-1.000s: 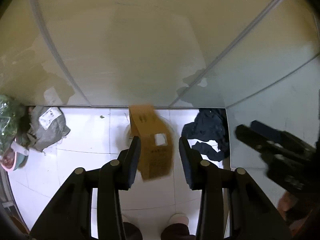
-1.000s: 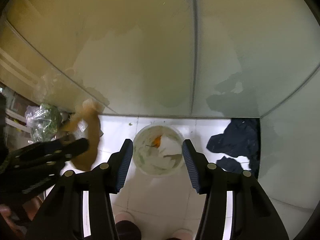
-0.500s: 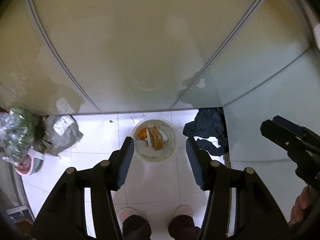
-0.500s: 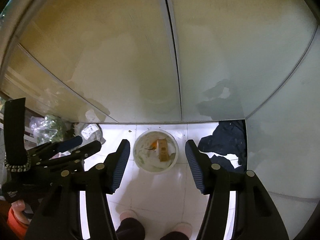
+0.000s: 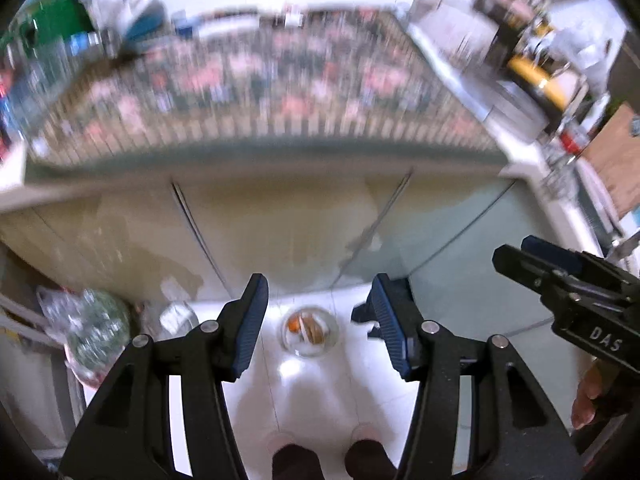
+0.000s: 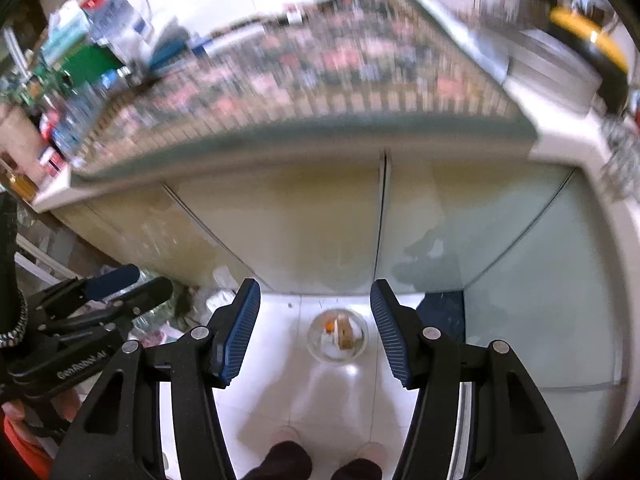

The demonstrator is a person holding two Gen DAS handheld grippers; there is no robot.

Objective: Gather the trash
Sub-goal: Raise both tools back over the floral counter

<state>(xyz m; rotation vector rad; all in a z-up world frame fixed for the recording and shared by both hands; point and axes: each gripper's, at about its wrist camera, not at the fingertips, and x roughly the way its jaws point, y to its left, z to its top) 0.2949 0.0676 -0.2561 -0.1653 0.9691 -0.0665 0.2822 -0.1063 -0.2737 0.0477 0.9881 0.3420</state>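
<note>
Left hand-held gripper [image 5: 318,322] empty, jaws apart; trash bin [image 5: 310,330] on floor far below; countertop [image 5: 256,92] blurred.

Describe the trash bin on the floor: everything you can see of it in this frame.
The trash bin is a small round pale container standing upright on the white tiled floor, open-topped, in front of the cabinet doors. Inside lie a brown cardboard piece, something orange and whitish scraps. Neither gripper touches it; dark cloth lies apart to its right.
</note>
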